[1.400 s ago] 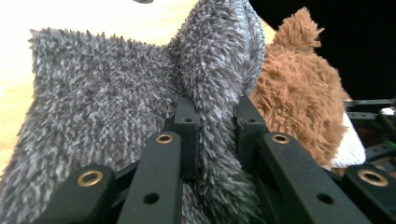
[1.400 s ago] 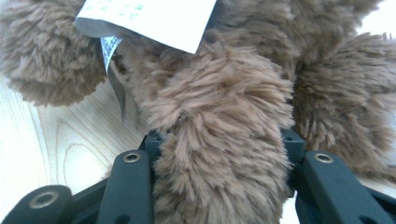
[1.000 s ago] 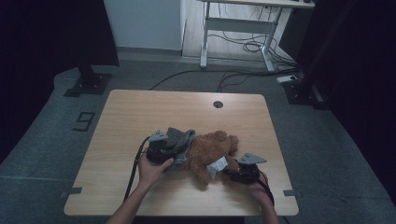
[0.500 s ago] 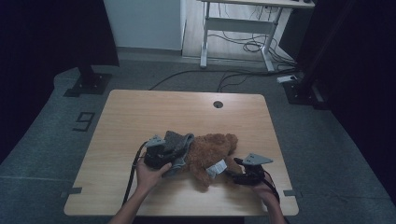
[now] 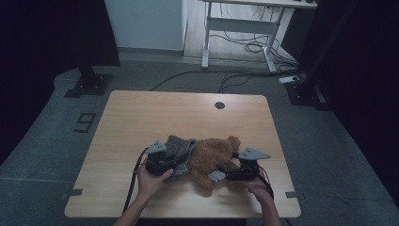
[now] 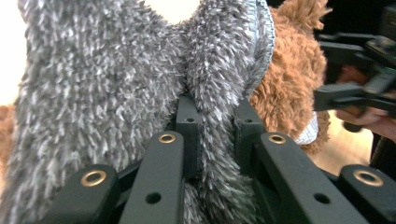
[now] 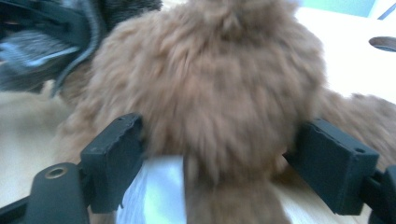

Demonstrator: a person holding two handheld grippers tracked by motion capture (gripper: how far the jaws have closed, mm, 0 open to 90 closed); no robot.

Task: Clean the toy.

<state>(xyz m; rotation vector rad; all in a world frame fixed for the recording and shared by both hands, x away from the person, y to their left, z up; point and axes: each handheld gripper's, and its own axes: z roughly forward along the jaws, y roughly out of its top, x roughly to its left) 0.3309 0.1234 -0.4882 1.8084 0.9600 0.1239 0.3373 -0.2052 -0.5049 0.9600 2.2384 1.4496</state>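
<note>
The right gripper point(image 5: 225, 176) has just been spreading its fingers point(image 7: 114, 158), and they now stand wide apart on either side of the brown plush bear point(image 5: 214, 155), with the toy's furry body between them but not squeezed; a silvery tag sits just below the fur there. A second ago that gripper sat tighter against the bear's lower side, so this reads as a release: the right hand seems to be letting go to take a fresh hold or to back off. The left gripper point(image 5: 165, 162) is as it was, its fingers point(image 6: 189, 130) clamped on a fold of the grey fuzzy garment point(image 5: 181, 148), which lies bunched against the bear's left side. The bear itself lies on the wooden table point(image 5: 141, 113), toward the person's edge, between the two grippers. Dressing or undressing the toy looks only partly done, since the grey fabric is gathered beside the bear, not around it. No container is on the table.
</note>
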